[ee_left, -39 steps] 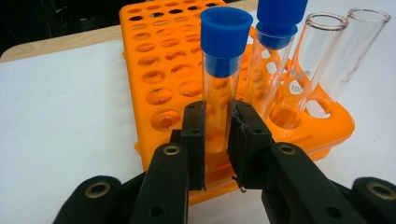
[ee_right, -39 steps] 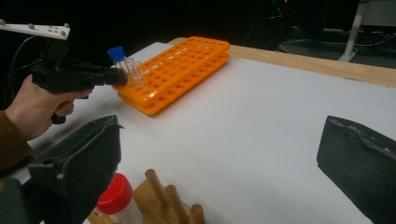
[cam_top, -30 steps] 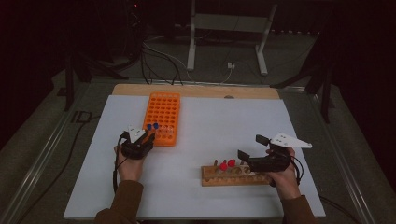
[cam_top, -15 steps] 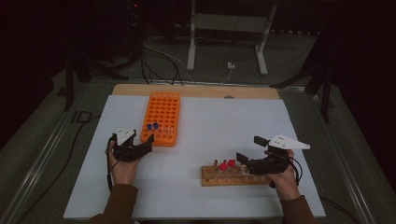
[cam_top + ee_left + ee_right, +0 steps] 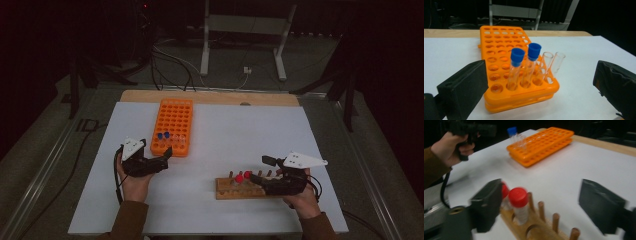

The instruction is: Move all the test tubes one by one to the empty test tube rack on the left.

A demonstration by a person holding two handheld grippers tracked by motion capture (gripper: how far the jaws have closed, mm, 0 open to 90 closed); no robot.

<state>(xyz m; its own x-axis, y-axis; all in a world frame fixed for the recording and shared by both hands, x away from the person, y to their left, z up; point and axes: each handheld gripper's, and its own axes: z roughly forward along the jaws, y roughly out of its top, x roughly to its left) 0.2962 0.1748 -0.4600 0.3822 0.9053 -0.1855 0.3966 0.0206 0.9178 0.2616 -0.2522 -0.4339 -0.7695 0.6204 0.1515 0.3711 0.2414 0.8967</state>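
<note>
Since a second ago my left claw (image 5: 167, 154) has pulled back from the near end of the orange plastic tube rack (image 5: 173, 125) toward the near left corner of the white tabletop (image 5: 240, 125), and its jaws have just been opening with nothing between them. My right claw (image 5: 255, 178) has kept its place at the wooden peg rack (image 5: 240, 189) near the right of the near edge, and its jaws have just been closing a little.

From the high view, two blue-capped clear tubes (image 5: 163, 136) stand at the near end of the orange rack, just beyond my left claw. Two red-capped tubes (image 5: 243, 176) stand in the wooden rack, right at my right claw's tips; this hand is by far the nearer to them.

In the left gripper view my jaws stand wide apart, empty, and the blue-capped tubes (image 5: 525, 66) stand upright straight ahead beside two uncapped clear tubes (image 5: 550, 65) in the rack's front row.

In the right gripper view, which is blurred, my jaws are still apart, clamped on nothing. The nearer red-capped tube (image 5: 519, 203) stands upright between them, close by the left jaw, its long axis vertical. I judge the next move is to close level on it, then lift straight up.
</note>
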